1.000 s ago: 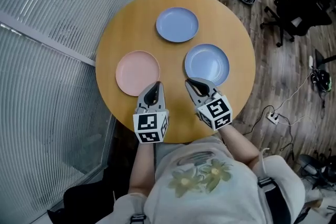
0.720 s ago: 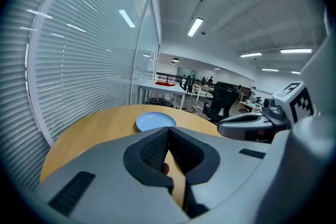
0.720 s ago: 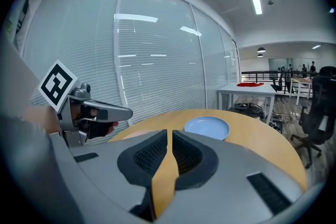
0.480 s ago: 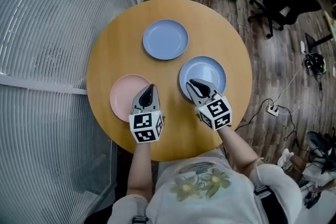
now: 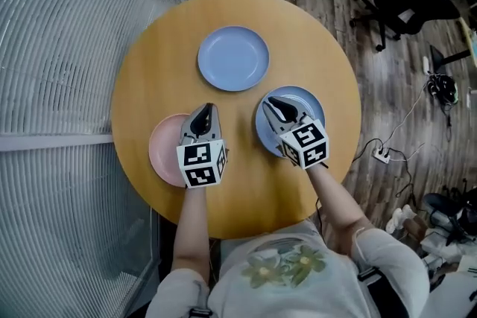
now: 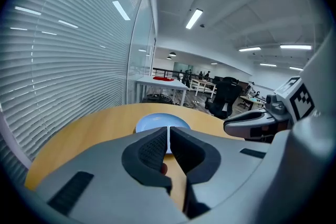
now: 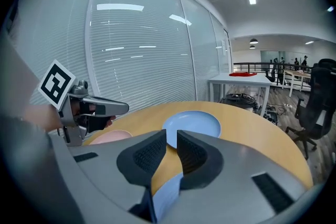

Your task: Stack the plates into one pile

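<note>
Round table (image 5: 149,78), three plates on it, all apart.
- Far blue plate (image 5: 233,58): far middle.
- Pink plate (image 5: 162,149): near left. Left gripper (image 5: 204,112) over its right part, jaws together, nothing between.
- Near blue plate (image 5: 311,103): near right. Right gripper (image 5: 276,103) over its left part, jaws almost together, nothing gripped.

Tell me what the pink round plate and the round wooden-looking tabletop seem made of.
Pink round plate: probably matte plastic or melamine; flat even colour, no sharp glare. Round tabletop: wood or wood-look laminate, satin finish; uniform honey tone, soft sheen, grain too fine to tell.
</note>
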`<state>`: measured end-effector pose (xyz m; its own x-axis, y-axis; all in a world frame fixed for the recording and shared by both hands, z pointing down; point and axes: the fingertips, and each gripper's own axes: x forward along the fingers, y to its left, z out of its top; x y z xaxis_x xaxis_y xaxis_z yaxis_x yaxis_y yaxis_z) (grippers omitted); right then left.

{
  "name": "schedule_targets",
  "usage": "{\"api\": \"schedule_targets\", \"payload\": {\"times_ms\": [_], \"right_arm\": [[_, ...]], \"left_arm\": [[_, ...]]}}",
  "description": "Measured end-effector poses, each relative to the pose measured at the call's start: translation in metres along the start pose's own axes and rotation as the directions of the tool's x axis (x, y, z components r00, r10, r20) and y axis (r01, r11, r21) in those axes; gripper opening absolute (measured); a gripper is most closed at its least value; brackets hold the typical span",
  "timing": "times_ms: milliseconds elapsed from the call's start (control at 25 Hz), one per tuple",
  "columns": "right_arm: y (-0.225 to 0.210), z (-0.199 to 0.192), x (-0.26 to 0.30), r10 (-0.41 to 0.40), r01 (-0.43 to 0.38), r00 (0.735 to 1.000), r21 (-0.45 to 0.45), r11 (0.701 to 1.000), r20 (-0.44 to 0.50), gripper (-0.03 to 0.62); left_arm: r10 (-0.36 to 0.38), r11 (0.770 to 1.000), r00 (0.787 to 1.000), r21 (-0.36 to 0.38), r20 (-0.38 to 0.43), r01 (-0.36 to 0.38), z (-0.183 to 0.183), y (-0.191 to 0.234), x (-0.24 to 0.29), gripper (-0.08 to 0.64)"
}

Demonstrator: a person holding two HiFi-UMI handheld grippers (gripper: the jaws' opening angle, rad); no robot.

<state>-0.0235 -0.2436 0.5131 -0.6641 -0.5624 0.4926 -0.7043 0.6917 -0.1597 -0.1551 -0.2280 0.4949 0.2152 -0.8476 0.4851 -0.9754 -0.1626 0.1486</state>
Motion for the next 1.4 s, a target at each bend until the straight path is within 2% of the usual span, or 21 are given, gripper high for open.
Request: {"api": "schedule_targets", "payload": {"times_ms": [240,320,440,720,1120,1400], "right_arm": [[-0.029,0.019,0.04,-0.011,0.011,1.0,-0.012,1.0,-0.022,0.048],[-0.038,0.021,0.051,-0.019,0.019,1.0,-0.015,1.0,-0.024,0.056],[-0.051,0.021,0.066,-0.03,0.03,0.999,-0.013,0.999,-0.042,0.111],[-0.081,0.005,0.094,-0.082,0.083,0.993,0.008,0.997,-0.083,0.133],[-0.121,-0.025,0.128,-0.132,0.142,0.977,0.048,0.989,-0.165,0.155],[-0.147,-0.046,0.152,-0.133,0.159,0.957,0.081,0.984,-0.259,0.156]], "left_arm": [[0.005,1.0,0.999,-0.021,-0.036,-0.006,0.007,0.025,0.047,0.018],[0.007,1.0,0.999,-0.027,-0.047,-0.008,0.006,0.032,0.06,0.044],[0.009,1.0,0.998,-0.025,-0.07,-0.011,0.003,0.039,0.078,0.084],[0.023,1.0,0.989,-0.008,-0.144,-0.025,-0.015,0.053,0.114,0.152],[0.065,0.997,0.964,-0.018,-0.257,-0.072,-0.045,0.085,0.153,0.202],[0.043,0.996,0.935,-0.056,-0.351,-0.067,-0.061,0.092,0.185,0.202]]}}
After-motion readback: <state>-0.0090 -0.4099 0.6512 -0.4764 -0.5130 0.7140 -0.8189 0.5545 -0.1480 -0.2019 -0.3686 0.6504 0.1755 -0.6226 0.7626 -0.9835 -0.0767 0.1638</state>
